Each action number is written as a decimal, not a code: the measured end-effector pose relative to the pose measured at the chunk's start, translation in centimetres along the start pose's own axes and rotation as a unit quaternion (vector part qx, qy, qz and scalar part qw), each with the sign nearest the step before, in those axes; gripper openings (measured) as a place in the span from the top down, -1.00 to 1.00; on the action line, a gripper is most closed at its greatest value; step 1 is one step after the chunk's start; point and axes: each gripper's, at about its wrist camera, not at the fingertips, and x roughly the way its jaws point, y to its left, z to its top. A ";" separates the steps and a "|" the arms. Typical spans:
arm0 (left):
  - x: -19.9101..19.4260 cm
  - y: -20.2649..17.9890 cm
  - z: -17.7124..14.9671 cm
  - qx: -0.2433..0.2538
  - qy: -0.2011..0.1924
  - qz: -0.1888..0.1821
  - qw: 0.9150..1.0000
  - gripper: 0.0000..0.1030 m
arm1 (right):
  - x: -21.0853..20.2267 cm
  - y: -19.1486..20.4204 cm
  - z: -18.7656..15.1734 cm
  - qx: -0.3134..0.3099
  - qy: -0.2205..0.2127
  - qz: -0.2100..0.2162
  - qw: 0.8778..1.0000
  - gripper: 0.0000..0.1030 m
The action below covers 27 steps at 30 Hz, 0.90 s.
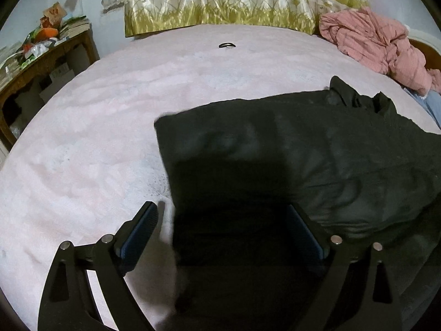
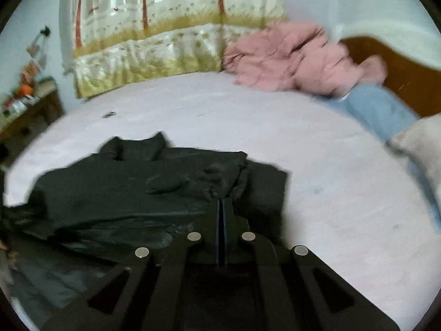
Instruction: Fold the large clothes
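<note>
The large black fabric garment (image 1: 275,160) lies partly folded on the pale pink fleece bed cover (image 1: 96,127). The left gripper (image 1: 223,231) is released, its jaws astride the garment's edge at 6 o'clock. The right gripper (image 2: 223,207) is clenched with its jaws together; any pinched cloth cannot be confirmed. Risk: an unsecured edge may slip, skewing the fold.

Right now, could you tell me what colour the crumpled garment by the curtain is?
Pink garment, clearest in the left wrist view.
</note>
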 end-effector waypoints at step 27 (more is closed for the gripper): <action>0.0 -1.2 0.0 0.038 -0.010 0.054 0.998 -0.80 | 5.5 -3.5 -2.4 0.048 0.145 0.057 0.987 0.34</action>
